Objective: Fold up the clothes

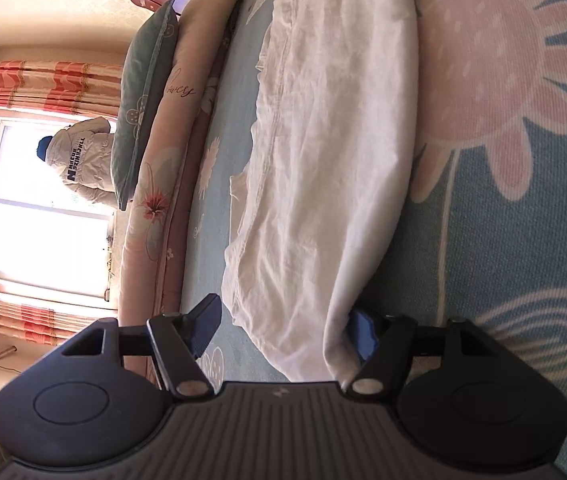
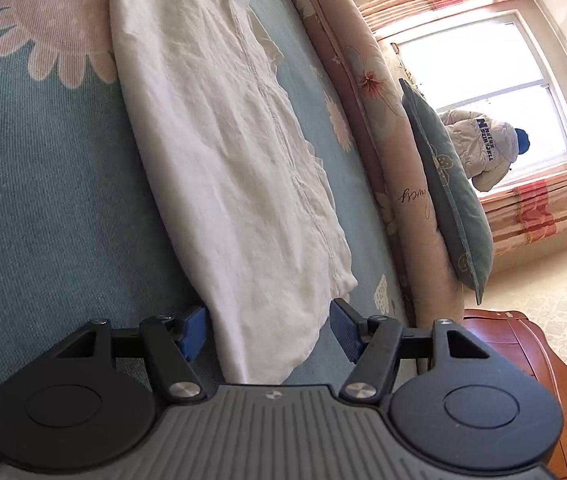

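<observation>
The white garment (image 1: pixel 323 152) lies lengthwise on the blue flowered bed cover (image 1: pixel 523 240), already folded into a long narrow strip, with one end reaching each tool. The left tongs (image 1: pixel 283 332) stand wide, the cloth's end between the jaws but not pinched; the right tongs (image 2: pixel 267 332) likewise straddle the opposite end, apparently to seize both ends. Rolled quilt (image 2: pixel 367 92) lies at 1 o'clock in the right view
</observation>
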`<state>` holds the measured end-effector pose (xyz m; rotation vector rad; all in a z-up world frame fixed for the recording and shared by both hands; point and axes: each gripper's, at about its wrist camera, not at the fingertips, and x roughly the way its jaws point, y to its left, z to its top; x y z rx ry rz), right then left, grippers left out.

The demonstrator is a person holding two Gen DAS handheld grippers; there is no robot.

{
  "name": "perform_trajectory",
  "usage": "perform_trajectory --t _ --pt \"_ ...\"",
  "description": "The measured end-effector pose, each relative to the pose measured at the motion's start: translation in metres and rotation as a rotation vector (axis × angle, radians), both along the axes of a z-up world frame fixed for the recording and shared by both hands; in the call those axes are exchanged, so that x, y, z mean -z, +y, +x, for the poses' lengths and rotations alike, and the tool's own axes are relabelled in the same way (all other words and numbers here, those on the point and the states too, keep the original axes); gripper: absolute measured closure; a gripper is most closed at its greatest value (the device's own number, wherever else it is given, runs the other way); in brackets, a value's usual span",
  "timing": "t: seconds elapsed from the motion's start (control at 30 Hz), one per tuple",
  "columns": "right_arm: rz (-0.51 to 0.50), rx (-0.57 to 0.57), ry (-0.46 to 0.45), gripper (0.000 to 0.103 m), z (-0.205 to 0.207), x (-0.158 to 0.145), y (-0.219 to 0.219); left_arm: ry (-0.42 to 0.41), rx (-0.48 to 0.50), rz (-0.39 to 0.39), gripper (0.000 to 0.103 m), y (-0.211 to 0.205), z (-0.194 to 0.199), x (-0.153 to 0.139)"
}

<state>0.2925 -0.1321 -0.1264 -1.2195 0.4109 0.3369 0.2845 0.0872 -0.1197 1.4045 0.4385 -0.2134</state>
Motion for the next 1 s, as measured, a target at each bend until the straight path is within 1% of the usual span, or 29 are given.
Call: perform_trajectory --t 0.1,0.13,0.17,0.2,0.23,0.27,0.3,0.37,0.43,0.5,0.7,0.87,1.0 --pt "0.004 -0.007 0.032 0.036 0.01 -0.004 0.004 0.005 0.008 0.009 0.036 -0.003 0.002 0.0" --pt "0.001 -0.016 0.053 0.043 0.009 -0.005 0.002 0.019 0.015 0.01 0.041 -0.001 -0.001 -0.001" --pt "0.001 -0.025 0.076 0.048 0.008 -0.006 -0.002 0.038 0.021 0.01 0.052 0.002 -0.004 0.0" --pt "0.003 -0.033 0.096 0.057 0.007 -0.006 -0.005 0.055 0.023 0.011 0.061 0.004 -0.006 0.001" --pt "0.007 -0.037 0.111 0.072 0.007 -0.004 -0.006 0.074 0.02 0.011 0.079 0.004 -0.005 0.004" --pt "0.013 -0.038 0.122 0.083 0.008 -0.002 -0.006 0.094 0.016 0.009 0.095 0.004 -0.004 0.008" --pt "0.019 -0.039 0.134 0.097 0.008 0.0 -0.005 0.106 0.013 0.009 0.098 0.002 -0.004 0.011" --pt "0.021 -0.036 0.137 0.099 0.006 0.001 -0.003 0.102 0.012 0.02 0.099 -0.001 -0.004 0.014" --pt "0.027 -0.029 0.133 0.1 0.005 -0.001 -0.003 0.1 0.008 0.0 0.1 0.0 -0.006 0.01" --pt "0.065 -0.017 0.141 0.1 0.005 -0.01 -0.006 0.093 0.003 -0.03 0.1 0.003 -0.01 0.002" --pt "0.106 -0.003 0.131 0.101 -0.005 -0.039 -0.01 0.066 0.005 -0.068 0.101 0.002 -0.025 -0.02" --pt "0.117 0.001 0.161 0.101 -0.027 -0.056 -0.016 0.098 0.013 -0.085 0.101 -0.002 -0.05 -0.037" --pt "0.129 0.004 0.221 0.101 -0.061 -0.069 -0.024 0.161 0.027 -0.093 0.101 -0.006 -0.087 -0.045"
